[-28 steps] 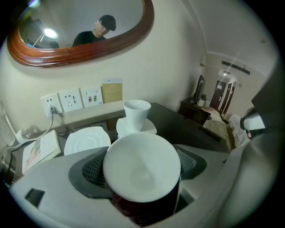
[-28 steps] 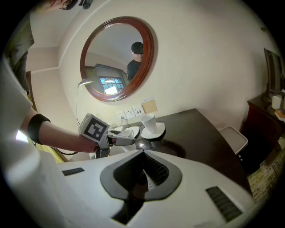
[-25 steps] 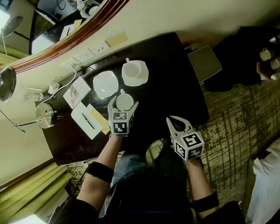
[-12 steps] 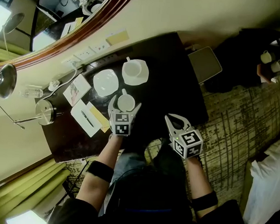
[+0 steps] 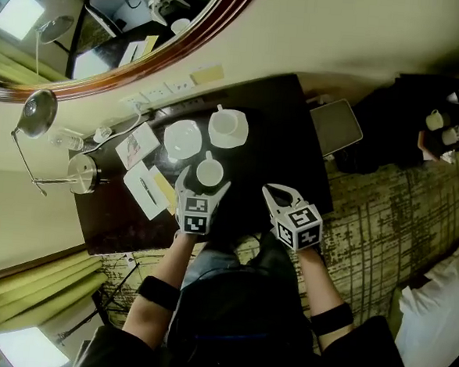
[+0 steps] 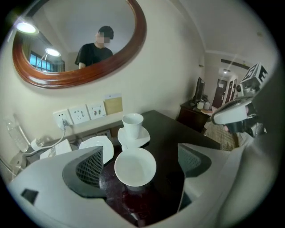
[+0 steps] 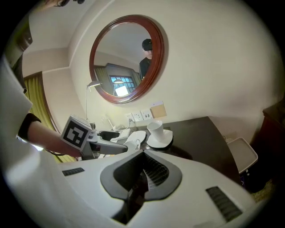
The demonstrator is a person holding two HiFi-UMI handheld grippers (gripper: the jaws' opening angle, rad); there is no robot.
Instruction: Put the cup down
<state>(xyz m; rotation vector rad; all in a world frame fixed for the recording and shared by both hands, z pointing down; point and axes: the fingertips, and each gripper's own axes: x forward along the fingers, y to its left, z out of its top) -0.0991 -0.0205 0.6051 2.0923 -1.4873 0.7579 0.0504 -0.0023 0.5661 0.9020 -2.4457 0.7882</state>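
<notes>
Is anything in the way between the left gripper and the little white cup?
Nothing visible. The cup stands on the dark table between the jaws of the left gripper, which have just been opening; neither pad touches it.

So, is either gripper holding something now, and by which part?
Nothing is held. The jaws of the left gripper have just been opening; the cup stands between them, untouched. The right gripper is shut, empty.

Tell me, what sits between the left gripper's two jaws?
A white cup, standing on the dark table. The left gripper has just been opening, jaws clear of it; the left gripper view shows this.
</notes>
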